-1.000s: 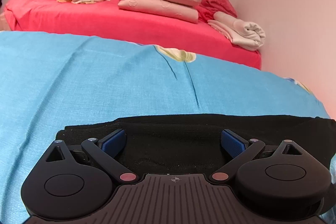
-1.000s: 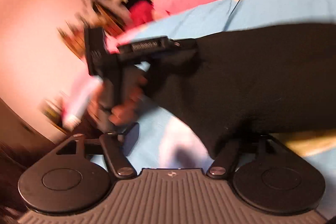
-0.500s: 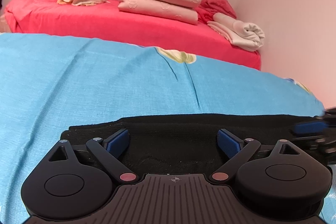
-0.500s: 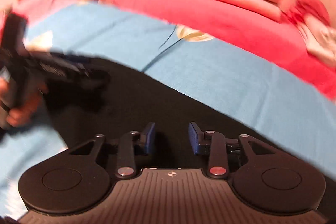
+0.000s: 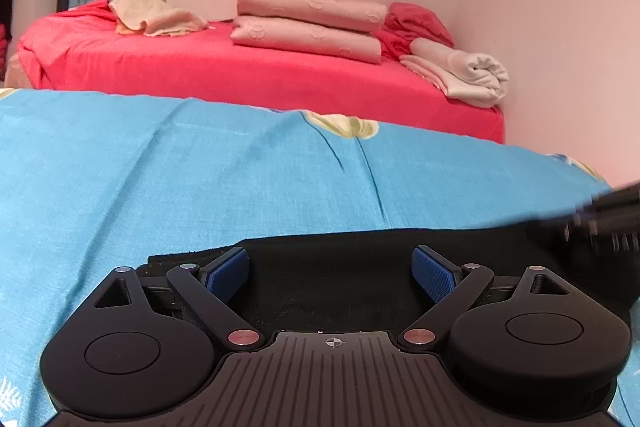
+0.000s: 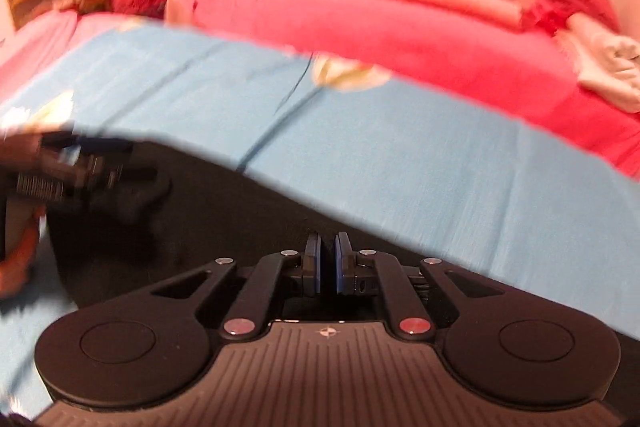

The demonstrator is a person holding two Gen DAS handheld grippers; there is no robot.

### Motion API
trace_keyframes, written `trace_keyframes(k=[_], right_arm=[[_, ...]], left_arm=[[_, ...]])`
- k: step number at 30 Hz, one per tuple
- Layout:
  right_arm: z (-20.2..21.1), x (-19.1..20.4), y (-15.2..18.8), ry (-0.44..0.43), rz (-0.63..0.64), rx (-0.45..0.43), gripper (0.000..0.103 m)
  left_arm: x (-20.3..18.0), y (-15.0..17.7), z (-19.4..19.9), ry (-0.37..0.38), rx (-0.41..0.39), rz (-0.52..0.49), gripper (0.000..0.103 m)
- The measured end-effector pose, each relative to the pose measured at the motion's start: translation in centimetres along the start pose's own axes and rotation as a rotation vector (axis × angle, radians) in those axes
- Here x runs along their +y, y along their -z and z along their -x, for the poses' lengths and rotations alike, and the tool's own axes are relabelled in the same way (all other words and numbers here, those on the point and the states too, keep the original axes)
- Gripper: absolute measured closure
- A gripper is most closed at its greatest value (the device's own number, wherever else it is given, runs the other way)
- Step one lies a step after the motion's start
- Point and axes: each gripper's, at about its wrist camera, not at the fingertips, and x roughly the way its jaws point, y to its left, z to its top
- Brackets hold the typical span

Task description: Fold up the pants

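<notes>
- Since a second ago, the right gripper (image 6: 327, 259) has swung round over the black pants (image 5: 340, 267) and clenched its fingers, apparently on the pants' far edge.
- Pants lie flat on the blue bed sheet (image 5: 180, 179), long axis running across both views.
- Left gripper (image 5: 330, 273) hovers low over the same edge, pitched down, fingers spread wide, gripping nothing.

Folded pink blankets (image 5: 308, 23) and a rolled white towel (image 5: 468, 73) lie on the red bed (image 5: 240, 75).
</notes>
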Motion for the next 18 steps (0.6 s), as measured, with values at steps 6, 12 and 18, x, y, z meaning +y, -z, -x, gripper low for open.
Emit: trace_keyframes(k=[6, 12, 18], right_arm=[[-2.4, -0.5, 1.5, 0.067, -0.081, -0.016, 0.077], [4.6, -5.0, 4.6, 0.04, -0.29, -0.129, 0.044], [8.2, -16.5, 11.4, 0.073, -0.681, -0.123, 0.096]], left_arm=[[0.1, 0.1, -0.9, -0.011, 0.039, -0.004, 0.0], [-0.1, 0.0, -0.2, -0.057, 0.028, -0.017, 0.0], [-1.9, -1.3, 0.9, -0.068, 0.032, -0.029, 0.0]])
